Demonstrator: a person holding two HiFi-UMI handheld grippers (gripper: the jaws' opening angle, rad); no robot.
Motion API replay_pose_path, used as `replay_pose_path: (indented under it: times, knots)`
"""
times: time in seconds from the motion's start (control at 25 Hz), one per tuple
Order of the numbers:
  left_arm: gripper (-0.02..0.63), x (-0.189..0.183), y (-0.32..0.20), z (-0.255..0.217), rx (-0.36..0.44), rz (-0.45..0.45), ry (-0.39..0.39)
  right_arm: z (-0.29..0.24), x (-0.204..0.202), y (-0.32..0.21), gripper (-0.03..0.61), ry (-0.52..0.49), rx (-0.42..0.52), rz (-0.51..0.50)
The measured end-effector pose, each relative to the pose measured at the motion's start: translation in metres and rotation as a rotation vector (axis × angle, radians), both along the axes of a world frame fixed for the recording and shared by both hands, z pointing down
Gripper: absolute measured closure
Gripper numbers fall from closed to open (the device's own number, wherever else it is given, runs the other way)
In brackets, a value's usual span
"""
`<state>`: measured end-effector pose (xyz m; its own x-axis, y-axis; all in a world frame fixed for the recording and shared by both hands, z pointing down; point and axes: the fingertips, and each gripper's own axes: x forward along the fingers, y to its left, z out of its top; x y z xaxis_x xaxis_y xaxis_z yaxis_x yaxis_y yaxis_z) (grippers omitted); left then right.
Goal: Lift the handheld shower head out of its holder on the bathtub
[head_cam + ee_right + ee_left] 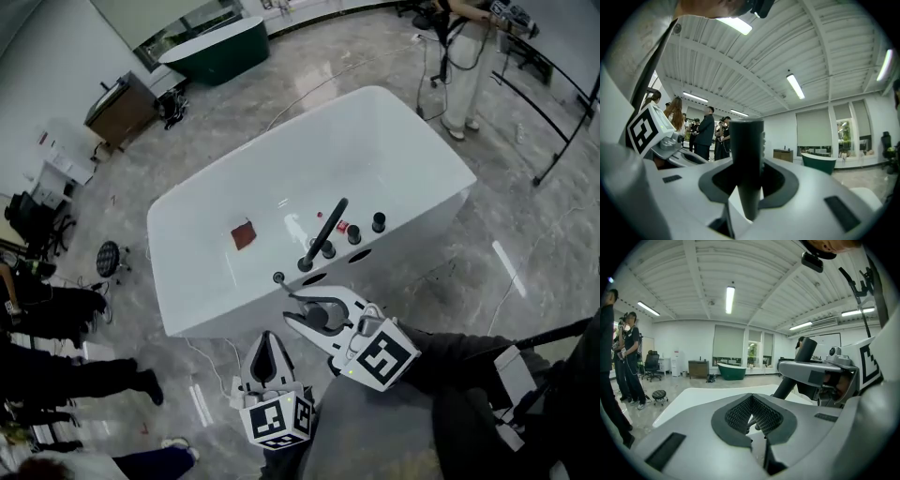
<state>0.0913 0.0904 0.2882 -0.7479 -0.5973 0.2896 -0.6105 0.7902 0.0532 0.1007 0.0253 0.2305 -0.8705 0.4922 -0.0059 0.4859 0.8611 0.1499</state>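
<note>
Head view: the white bathtub (394, 141) fills the middle, and on its floor lies one small dark red square (244, 234). Along the bathtub's near rim sit a black spout (325, 232) reaching in over the tub, a row of black knobs (353, 234) and, at the left end of that row, a small black fitting (278, 277). Just outside this rim the right gripper (286, 307) grips the dark handheld shower head (316, 317), which is clear of the rim. A thin dark line runs from the fitting toward the jaws. The left gripper (269, 336) hangs farther out from the bathtub. The bathtub stands on a glossy grey marble floor (525, 262). Beyond its far side are a dark green tub (220, 49) and a wooden cabinet (122, 108), off its left end a black stool (108, 255), and past its right end a person in pale trousers (464, 66). Left gripper view: the ribbed pads meet with nothing between them. Past them lies the bathtub's pale rim, and the shower head rises aslant through the right gripper's jaws. Strip lights (730, 298) hang under a ribbed white ceiling. Right gripper view: the pads close on the shower head's handle, which stands upright with its flat top above the jaws. A group of people (705, 133) stands past the bathtub's left end.
</note>
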Motion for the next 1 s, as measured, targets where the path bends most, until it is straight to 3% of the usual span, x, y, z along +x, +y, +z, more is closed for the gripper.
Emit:
replay_pose_path:
  times: [0.44, 1.0]
  knots:
    - [0.611, 0.006, 0.006, 0.015, -0.008, -0.048, 0.011, 0.019, -0.002, 0.001, 0.466, 0.042, -0.049, -0.030]
    - [0.611, 0.013, 0.009, 0.016, -0.010, -0.054, 0.016, 0.019, -0.002, -0.003, 0.466, 0.048, -0.045, -0.016]
